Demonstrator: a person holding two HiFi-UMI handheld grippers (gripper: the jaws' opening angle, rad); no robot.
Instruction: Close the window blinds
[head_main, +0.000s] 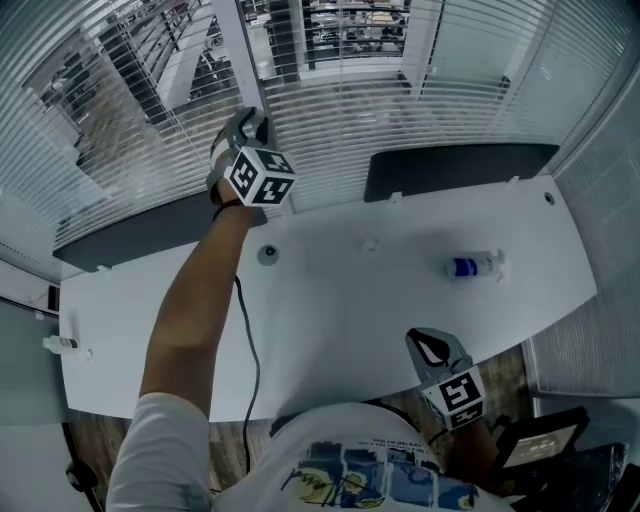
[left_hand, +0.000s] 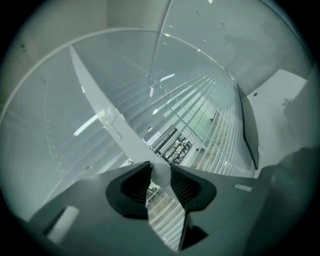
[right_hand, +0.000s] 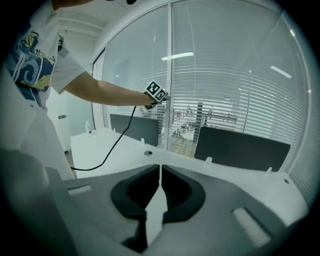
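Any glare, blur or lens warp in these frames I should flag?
Head view: dim bluish cast; fisheye bows the white desk edge and the white slatted window blinds. Left gripper view: black round vignette; the clear plastic blind wand in the left claw is soft up close; reflected light streaks. Right gripper view: ceiling-light reflections, dark corners.

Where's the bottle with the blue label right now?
Head view, right side: the bottle sits on the white desk, between the dark divider panel and the right gripper.
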